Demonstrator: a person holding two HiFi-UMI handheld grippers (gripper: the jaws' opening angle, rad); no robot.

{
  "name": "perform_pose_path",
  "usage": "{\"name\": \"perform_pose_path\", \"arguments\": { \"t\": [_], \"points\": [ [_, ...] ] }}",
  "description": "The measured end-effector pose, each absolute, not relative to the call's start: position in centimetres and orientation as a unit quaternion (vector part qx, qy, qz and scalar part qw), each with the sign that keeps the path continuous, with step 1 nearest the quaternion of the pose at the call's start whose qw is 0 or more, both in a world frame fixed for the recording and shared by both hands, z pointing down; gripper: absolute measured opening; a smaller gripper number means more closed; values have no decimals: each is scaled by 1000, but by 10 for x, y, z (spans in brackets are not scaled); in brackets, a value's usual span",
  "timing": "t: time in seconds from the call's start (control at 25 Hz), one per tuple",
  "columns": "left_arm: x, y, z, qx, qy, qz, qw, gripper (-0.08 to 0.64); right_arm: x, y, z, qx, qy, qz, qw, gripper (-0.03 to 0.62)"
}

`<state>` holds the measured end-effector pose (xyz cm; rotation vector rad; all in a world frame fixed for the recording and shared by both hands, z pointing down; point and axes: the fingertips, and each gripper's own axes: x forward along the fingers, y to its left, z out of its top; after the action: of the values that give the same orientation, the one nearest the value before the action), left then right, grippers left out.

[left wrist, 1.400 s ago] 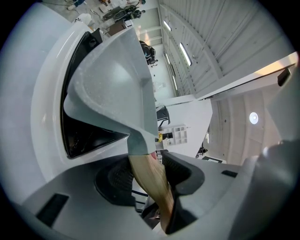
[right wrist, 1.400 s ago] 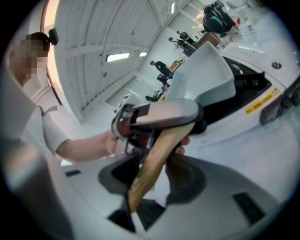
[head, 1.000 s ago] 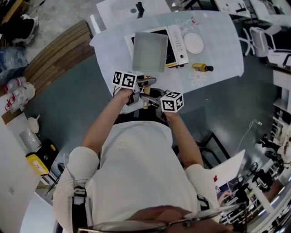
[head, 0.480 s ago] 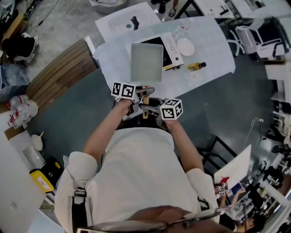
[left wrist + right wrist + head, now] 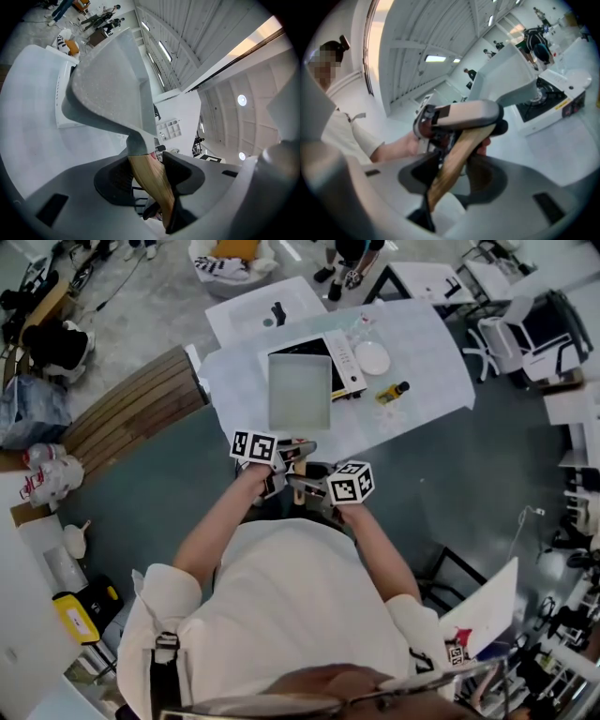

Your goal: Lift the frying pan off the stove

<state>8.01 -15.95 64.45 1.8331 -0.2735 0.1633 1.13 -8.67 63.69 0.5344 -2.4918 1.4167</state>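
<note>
My left gripper [image 5: 149, 172] is clamped on the wooden handle [image 5: 151, 180] of the pan [image 5: 105, 89]. Its view looks along the grey square pan, which is held clear above the white stove [image 5: 63, 105]. Only the head view shows the layout: the pan hangs over the middle of the table [image 5: 427, 352], with a plate [image 5: 372, 357] and a bottle [image 5: 392, 391] toward the right edge. My right gripper [image 5: 452, 171] is clamped on the same handle, nearer its end. Its view shows the left gripper's body just ahead.
</note>
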Motion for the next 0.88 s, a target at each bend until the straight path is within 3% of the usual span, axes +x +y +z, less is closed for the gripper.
{"name": "perform_pose_path", "arguments": {
  "t": [0.88],
  "points": [
    [85,-65,586,780,-187,-2,597,201,32,20,579,97,-876,452,139,196]
  ]
}}
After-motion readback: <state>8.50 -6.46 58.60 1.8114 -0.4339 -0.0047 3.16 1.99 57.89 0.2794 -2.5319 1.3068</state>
